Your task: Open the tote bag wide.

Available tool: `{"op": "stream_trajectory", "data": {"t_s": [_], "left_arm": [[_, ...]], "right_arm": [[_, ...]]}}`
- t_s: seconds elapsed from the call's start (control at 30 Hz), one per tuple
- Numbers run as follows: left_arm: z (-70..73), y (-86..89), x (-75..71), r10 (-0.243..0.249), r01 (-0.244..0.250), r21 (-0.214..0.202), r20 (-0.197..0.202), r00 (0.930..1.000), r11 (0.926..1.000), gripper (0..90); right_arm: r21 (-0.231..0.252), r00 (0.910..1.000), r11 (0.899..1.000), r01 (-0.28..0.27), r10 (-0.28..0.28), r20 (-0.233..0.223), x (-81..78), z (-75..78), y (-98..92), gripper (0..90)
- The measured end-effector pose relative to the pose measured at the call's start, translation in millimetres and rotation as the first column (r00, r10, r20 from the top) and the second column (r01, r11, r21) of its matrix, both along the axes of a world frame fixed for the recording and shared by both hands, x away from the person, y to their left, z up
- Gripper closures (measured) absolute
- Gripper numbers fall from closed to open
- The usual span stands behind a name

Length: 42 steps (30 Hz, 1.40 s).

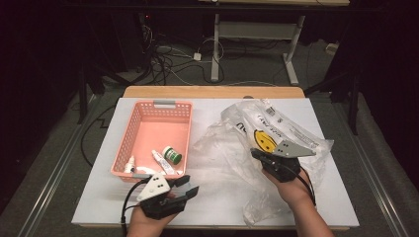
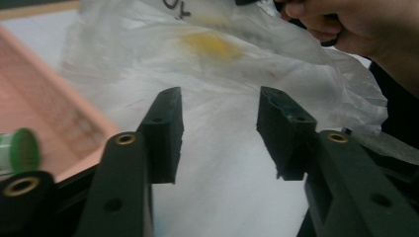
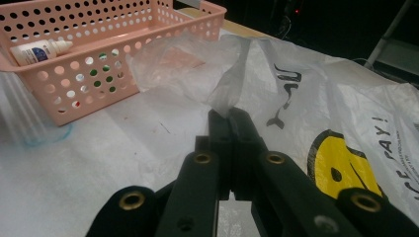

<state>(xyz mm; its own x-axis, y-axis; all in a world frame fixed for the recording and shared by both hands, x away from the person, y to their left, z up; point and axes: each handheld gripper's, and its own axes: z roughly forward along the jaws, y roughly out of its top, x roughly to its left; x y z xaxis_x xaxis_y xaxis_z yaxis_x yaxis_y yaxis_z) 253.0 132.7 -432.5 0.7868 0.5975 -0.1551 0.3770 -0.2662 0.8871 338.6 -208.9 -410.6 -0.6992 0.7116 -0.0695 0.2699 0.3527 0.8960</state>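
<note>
So on the left of the table (image 1: 99,197) there's a pink perforated basket (image 1: 148,133), and inside it near the front you can see a small white dropper bottle (image 1: 130,164), a white tube (image 1: 161,162) and a little green-capped jar (image 1: 173,155) lying side by side. Right in front of the basket's near rim is the left gripper (image 1: 187,188), held in the person's left hand (image 1: 148,222); its jaws stand partly spread with nothing between them, and in the left gripper view they point toward the plastic bag (image 1: 269,140) without touching it. The bag is the crinkly see-through kind with a yellow smiley face (image 1: 264,140) and black lettering, sprawled over the middle and right of the table, its loose edge reaching close to the basket's right wall. Over on the right, the right gripper (image 1: 258,154) is in the person's right hand (image 1: 291,190), and its jaws are pressed together on a thin fold of the bag's film; the right gripper view shows that pinched bit standing up out of the jaw tips, with the smiley just to the side. The bag's printed part looks lifted a bit off the table where the gripper has it.
</note>
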Motion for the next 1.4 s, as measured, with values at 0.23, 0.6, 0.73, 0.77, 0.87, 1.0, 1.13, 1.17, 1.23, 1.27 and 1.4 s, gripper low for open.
{"op": "stream_trajectory", "data": {"t_s": [0.23, 0.6, 0.73, 0.77, 0.87, 1.0, 1.13, 1.17, 1.23, 1.27, 1.4], "left_arm": [[-16.9, -72.2, 35.2, -0.051, 0.056, 0.076, -0.064, 0.9966, 0.9955, 45.5], [-40.7, -142.7, 105.4, 0.018, 0.001, 0.265, -0.067, 0.9976, 0.9643, 43.1], [-46.3, -151.6, 113.8, 0.011, 0.031, 0.32, -0.128, 0.9917, 0.9469, 55.1], [-46.0, -150.9, 114.5, 0.019, 0.026, 0.315, -0.139, 0.9901, 0.9489, 62.3], [-46.1, -150.3, 114.2, 0.02, 0.025, 0.317, -0.14, 0.99, 0.948, 82.5], [-45.9, -149.4, 111.7, 0.017, 0.024, 0.329, -0.122, 0.9924, 0.944, 88.4], [-45.6, -144.4, 112.9, 0.017, 0.022, 0.345, -0.11, 0.9938, 0.9384, 88.4], [-45.8, -143.0, 113.8, 0.021, 0.018, 0.343, -0.108, 0.9939, 0.9391, 88.4], [-45.9, -140.6, 115.0, 0.025, 0.013, 0.346, -0.105, 0.9942, 0.9382, 88.4], [-46.0, -140.5, 115.1, 0.023, 0.015, 0.343, -0.106, 0.994, 0.9392, 88.4], [-46.2, -139.6, 115.7, 0.019, 0.017, 0.346, -0.101, 0.9947, 0.9381, 88.4]], "right_arm": [[0.008, 1.0, 1.0, 0.0, 0.0, -0.002, -1.0, 0.4, -0.1, 90.0], [0.028, 1.0, 1.0, 0.002, -0.002, 0.002, 0.9, 1.0, -4.7, 90.0], [0.041, 0.9997, 0.999, 0.015, -0.016, 0.018, 1.1, 5.1, -9.7, 90.0], [0.048, 0.9997, 0.999, 0.017, -0.017, 0.02, 1.0, 6.7, -11.5, 90.0], [0.064, 0.9989, 0.997, 0.038, -0.039, 0.027, 0.8, 10.5, -17.3, 90.0], [0.081, 0.997, 0.995, 0.061, -0.065, 0.042, 1.5, 16.4, -26.1, 90.0], [0.095, 0.9913, 0.991, 0.093, -0.101, 0.084, 0.6, 30.3, -39.4, 90.0], [0.103, 0.9889, 0.989, 0.106, -0.116, 0.092, -0.4, 35.1, -42.9, 90.0], [0.123, 0.9843, 0.985, 0.121, -0.135, 0.114, -2.7, 44.8, -49.7, 90.0], [0.129, 0.9822, 0.984, 0.124, -0.14, 0.125, -4.0, 49.6, -52.8, 90.0], [0.143, 0.9724, 0.98, 0.139, -0.162, 0.168, -7.3, 68.8, -58.6, 90.0]]}}
